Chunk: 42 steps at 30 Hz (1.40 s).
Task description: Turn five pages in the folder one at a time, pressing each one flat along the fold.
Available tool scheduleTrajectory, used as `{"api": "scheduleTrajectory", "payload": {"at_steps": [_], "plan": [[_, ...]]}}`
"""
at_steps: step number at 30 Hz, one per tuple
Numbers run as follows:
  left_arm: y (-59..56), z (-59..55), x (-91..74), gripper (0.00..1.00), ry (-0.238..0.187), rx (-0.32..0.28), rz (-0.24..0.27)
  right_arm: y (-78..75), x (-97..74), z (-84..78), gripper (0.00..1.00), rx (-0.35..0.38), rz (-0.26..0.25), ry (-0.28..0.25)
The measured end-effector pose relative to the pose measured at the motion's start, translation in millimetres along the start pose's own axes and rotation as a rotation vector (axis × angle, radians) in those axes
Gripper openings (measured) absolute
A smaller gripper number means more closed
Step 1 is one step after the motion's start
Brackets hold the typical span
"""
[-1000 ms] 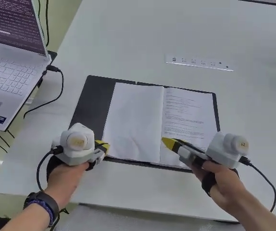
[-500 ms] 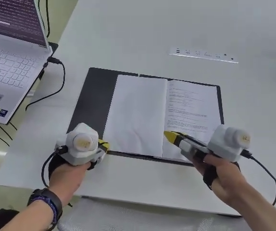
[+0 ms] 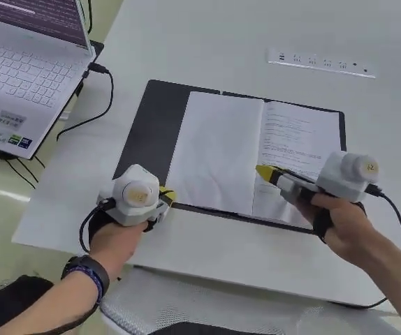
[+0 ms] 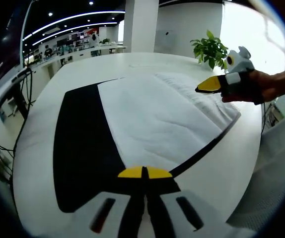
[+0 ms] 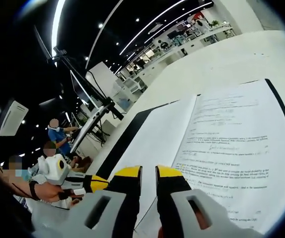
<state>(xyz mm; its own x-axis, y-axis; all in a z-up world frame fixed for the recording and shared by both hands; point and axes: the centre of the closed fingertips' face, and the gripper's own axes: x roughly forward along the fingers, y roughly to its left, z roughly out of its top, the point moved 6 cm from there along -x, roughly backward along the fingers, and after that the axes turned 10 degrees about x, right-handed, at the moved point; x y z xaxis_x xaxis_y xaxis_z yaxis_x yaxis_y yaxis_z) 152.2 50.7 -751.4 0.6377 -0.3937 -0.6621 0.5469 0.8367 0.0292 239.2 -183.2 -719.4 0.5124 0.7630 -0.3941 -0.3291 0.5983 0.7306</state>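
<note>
Black folder (image 3: pixel 148 132) lies open on the white table (image 3: pixel 207 42). A blank white page (image 3: pixel 218 150) lies on the folder's left half, and a printed page (image 3: pixel 298 139) lies on its right half. The fold (image 3: pixel 258 153) runs between them.

I think the step in hand is to start a new page turn. The printed page lies flat and is not yet lifted.

The right gripper (image 3: pixel 265 172) hangs over the folder's near edge, close to the fold, and points across the folder to the left. In the right gripper view, the yellow tips of the right gripper (image 5: pixel 149 173) have a thin gap with nothing between them. The person's right hand (image 3: pixel 337 216) holds it low and almost level.

The left gripper (image 3: pixel 167 197) sits at the folder's near left corner and points toward the folder. In the left gripper view, the tips of the left gripper (image 4: pixel 142 172) are pressed together and hold nothing. The left hand (image 3: pixel 117 241) rests low by that corner.

Next, I think the right claw needs to catch just one sheet at the printed page's edge. Then it must lift it over to the folder's left half, and a claw must rub down along the fold. It should pinch softly, so two sheets do not come up together.
</note>
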Motion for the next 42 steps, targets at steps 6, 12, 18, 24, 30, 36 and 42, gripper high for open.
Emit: {"api": "scheduleTrajectory", "payload": {"at_steps": [6,12,18,24,30,36,42], "plan": [[-0.2,-0.1,0.1,0.0,0.002,-0.008,0.012,-10.5,10.3,23.9,0.04,0.051,-0.002,-0.075],[0.5,0.7,2.4,0.0,0.02,-0.004,0.01,-6.9,22.9,26.9,0.0,0.08,0.0,-0.089],[-0.6,2.4,3.2,0.0,0.037,0.01,0.01,-3.4,38.2,25.2,0.0,0.108,0.01,-0.092],[-0.2,2.7,3.5,0.0,0.05,-0.008,0.008,-12.4,49.1,17.5,0.0,0.122,-0.017,-0.064],[0.0,3.5,3.5,0.0,0.06,-0.018,0.007,-15.3,44.9,26.3,0.0,0.141,-0.003,-0.095],[0.9,4.4,4.3,0.0,0.069,-0.019,0.001,-22.1,47.5,34.7,0.0,0.16,-0.002,-0.132],[0.0,3.8,4.3,0.0,0.077,-0.014,0.007,-26.0,54.1,40.2,0.0,0.171,-0.002,-0.18]]}}
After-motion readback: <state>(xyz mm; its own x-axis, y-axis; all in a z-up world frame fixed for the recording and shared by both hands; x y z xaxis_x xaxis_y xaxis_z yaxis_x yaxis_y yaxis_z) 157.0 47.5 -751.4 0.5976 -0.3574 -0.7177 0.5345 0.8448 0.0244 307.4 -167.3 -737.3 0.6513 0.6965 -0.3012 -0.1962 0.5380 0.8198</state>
